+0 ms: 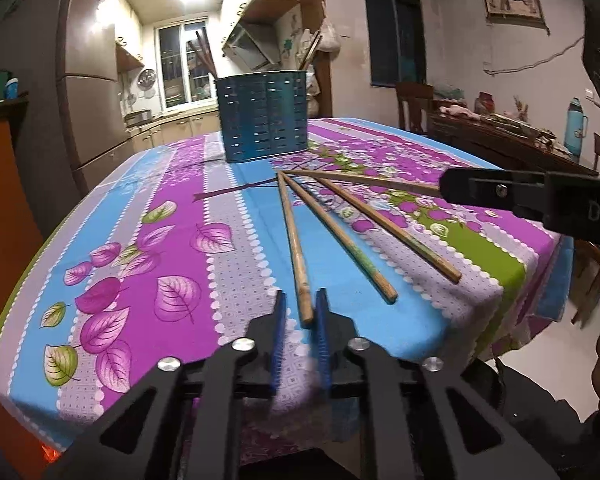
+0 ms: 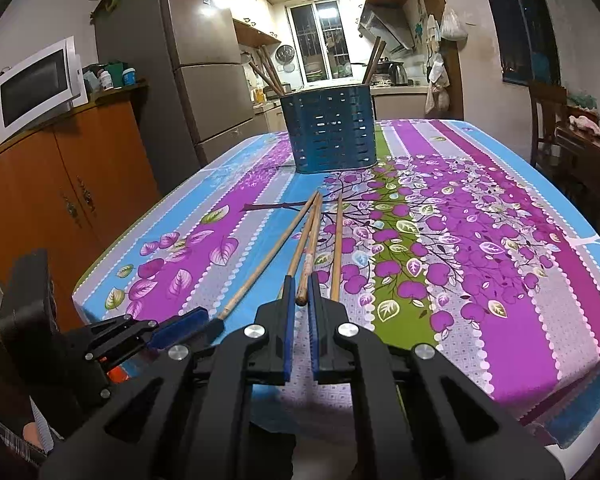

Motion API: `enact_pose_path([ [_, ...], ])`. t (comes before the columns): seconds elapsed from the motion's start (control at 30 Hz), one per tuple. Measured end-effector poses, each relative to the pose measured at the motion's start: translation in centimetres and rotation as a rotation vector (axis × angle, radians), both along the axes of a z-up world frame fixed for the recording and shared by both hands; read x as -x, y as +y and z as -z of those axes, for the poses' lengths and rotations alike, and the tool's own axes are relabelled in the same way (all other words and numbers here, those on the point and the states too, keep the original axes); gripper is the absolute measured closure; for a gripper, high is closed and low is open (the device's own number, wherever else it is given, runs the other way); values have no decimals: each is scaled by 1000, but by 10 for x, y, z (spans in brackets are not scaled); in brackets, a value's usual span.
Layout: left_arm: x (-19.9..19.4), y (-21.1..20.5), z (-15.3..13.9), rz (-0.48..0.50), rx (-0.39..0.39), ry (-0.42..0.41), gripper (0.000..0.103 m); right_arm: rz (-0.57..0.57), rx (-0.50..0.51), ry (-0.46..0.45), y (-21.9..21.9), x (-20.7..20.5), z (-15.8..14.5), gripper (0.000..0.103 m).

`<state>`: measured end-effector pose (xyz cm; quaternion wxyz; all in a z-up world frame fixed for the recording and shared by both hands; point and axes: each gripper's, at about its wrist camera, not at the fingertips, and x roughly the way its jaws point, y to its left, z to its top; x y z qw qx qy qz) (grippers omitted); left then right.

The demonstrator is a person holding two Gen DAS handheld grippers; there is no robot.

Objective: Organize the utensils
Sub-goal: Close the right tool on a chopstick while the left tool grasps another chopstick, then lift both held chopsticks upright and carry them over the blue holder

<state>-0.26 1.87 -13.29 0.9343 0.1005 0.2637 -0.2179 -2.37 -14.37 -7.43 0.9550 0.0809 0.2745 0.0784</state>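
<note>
Blue slotted caddy (image 1: pixel 262 118) upright at the far end of the flowered tablecloth (image 1: pixel 148 240), chopsticks (image 2: pixel 374 60) poking out the top. Nearer than the caddy, four loose chopsticks fanned out. Left gripper (image 1: pixel 300 312) nipped tight on the leftmost chopstick (image 1: pixel 294 240). Right gripper (image 2: pixel 300 300) clamped on another chopstick (image 2: pixel 310 248), thick end between the blue pads (image 2: pixel 287 308).

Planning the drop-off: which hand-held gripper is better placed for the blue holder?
Likely right: right hand-held gripper clamps a chopstick aimed at the utensil holder; left hand-held gripper looks blurred.
</note>
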Motion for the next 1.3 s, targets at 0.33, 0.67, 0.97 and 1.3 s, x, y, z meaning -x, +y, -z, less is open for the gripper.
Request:
enact_pose_path([
  [0.33, -3, 13, -3, -74, 53, -10, 96, -5, 13, -19, 2, 1, -2, 98],
  [0.67, -1, 26, -31, -113, 70, -123, 96, 17, 17, -98, -8, 1, -24, 98],
  [0.97, -1, 38, -67, -142, 88, -225, 96, 31, 21, -183, -15, -8, -51, 98],
  [1.3, 7, 42, -92, -136, 115, -271, 96, 19, 23, -227, -18, -10, -68, 98],
])
